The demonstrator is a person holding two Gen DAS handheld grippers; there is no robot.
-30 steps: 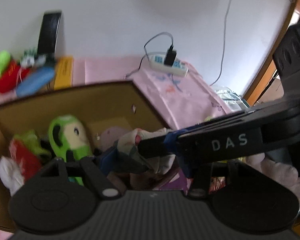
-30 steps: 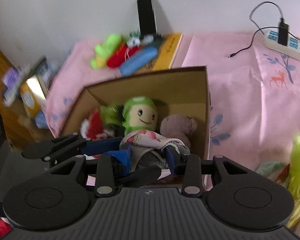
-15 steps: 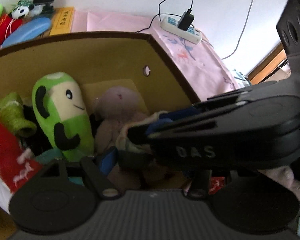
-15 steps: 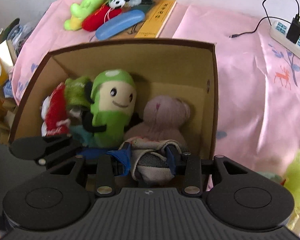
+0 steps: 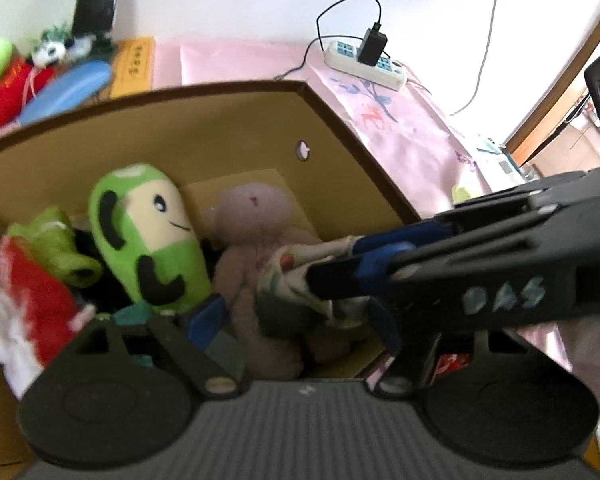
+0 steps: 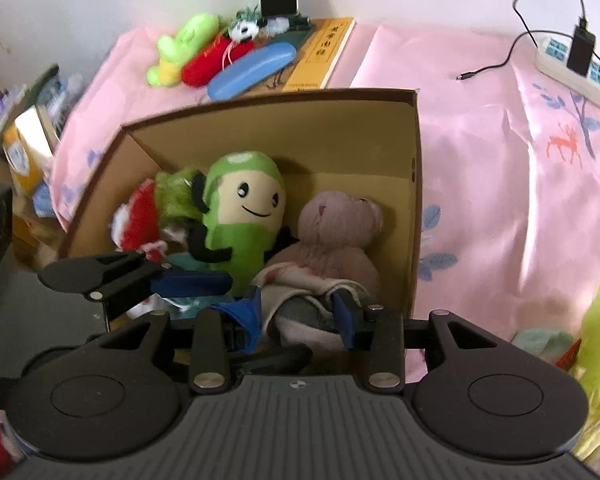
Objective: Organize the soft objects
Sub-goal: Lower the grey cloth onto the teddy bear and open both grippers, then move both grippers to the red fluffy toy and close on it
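Right gripper (image 6: 298,314) fingers clamped on rolled cloth (image 6: 304,300) at near end of cardboard box (image 6: 416,200), against pink bear (image 6: 336,236). Left gripper (image 5: 296,316) fingers spread wide, empty, beside green plush (image 5: 148,236).

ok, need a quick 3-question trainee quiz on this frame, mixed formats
1. True or false: the right gripper is shut on the floral cloth bundle.
2. Which toy lies nearest the cardboard box's right wall? A) green plush B) mauve bear C) red-and-white plush
3. Fill in: the power strip lies on the ____ cloth.

Key: 1 true; 2 B; 3 pink
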